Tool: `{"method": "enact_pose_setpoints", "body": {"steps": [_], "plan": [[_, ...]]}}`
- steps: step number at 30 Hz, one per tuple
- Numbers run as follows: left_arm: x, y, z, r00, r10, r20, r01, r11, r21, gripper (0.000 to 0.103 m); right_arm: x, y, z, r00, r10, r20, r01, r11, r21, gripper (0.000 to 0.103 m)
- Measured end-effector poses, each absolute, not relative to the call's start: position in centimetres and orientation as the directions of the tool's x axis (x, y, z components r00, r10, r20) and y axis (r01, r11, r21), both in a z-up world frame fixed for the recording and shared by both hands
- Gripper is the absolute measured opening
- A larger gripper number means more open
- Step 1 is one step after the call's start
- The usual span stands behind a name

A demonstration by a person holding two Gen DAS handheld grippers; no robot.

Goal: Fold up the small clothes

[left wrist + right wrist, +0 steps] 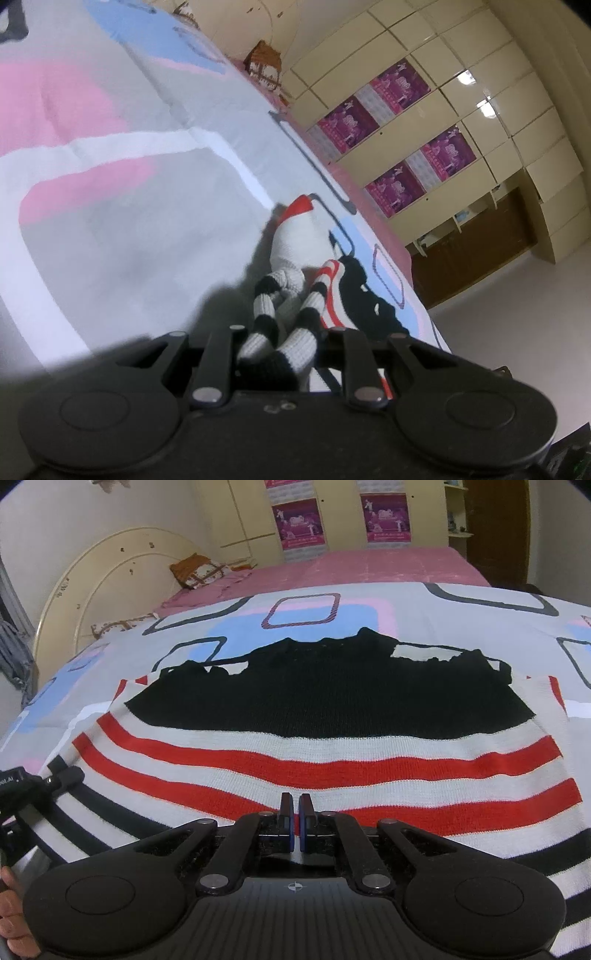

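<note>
Bed sheet (pixel 236 635): sweater (pixel 332 701) flat ahead of closed right hand-held gripper (pixel 295 808); left hand-held gripper (pixel 280 343) clamps sleeve (pixel 295 332).

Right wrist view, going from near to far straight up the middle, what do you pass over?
Right hand-held gripper → sweater's red and white stripes → sweater's black part → patterned bedspread → pink sheet → wardrobe posters.
</note>
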State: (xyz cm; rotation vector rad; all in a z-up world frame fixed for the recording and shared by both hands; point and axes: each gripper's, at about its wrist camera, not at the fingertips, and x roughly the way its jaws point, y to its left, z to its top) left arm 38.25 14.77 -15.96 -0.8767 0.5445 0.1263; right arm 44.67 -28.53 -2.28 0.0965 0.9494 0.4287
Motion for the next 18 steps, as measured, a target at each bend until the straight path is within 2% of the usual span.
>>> {"method": "enact_pose_setpoints", "body": {"steps": [5,8,14,18], "plan": [[38.1,13.2,-13.9,0.871,-0.085,-0.484,-0.304,0.68,-0.667,0.019,45.1,-29.1,-2.3,0.483,0.435,-0.76,-0.346,0.892,0.29,0.002],[38.5,11.0,-11.5,0.879,-0.094,-0.468,-0.258,0.731,-0.631,0.019,45.6,-30.5,-2.0,0.473,0.484,-0.736,-0.336,0.872,0.357,0.003],[40.4,3.3,-6.6,0.885,-0.193,-0.425,-0.077,0.837,-0.542,0.019,46.2,-38.8,-0.4,0.558,0.505,-0.659,-0.204,0.853,0.481,0.003],[42.0,-4.4,-4.6,0.848,-0.263,-0.459,0.035,0.894,-0.448,0.019,46.9,-45.2,0.2,0.596,0.488,-0.638,-0.119,0.839,0.53,0.003]]}}
